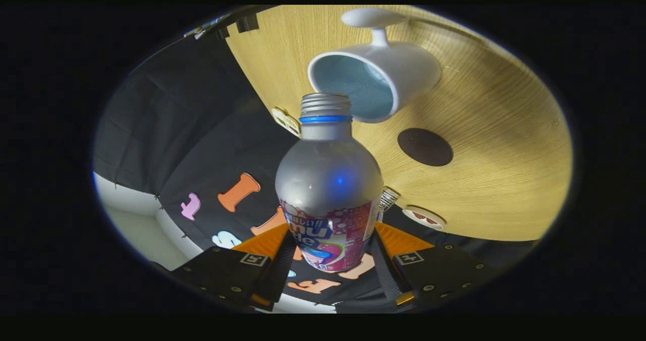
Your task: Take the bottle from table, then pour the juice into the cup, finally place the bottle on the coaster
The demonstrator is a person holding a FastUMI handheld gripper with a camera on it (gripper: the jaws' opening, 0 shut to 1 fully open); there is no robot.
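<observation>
Between the claw [330, 252] fingers, pinched, your bottle [329, 189] tips toward the cup [383, 76]; pour next, then seek the coaster [425, 147].

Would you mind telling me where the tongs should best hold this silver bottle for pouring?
Probably where the tongs hold it now: the wide labelled lower body of the bottle, one finger on each side. That leaves the narrow threaded open neck free, pointing toward the white cup on the wooden table.
</observation>
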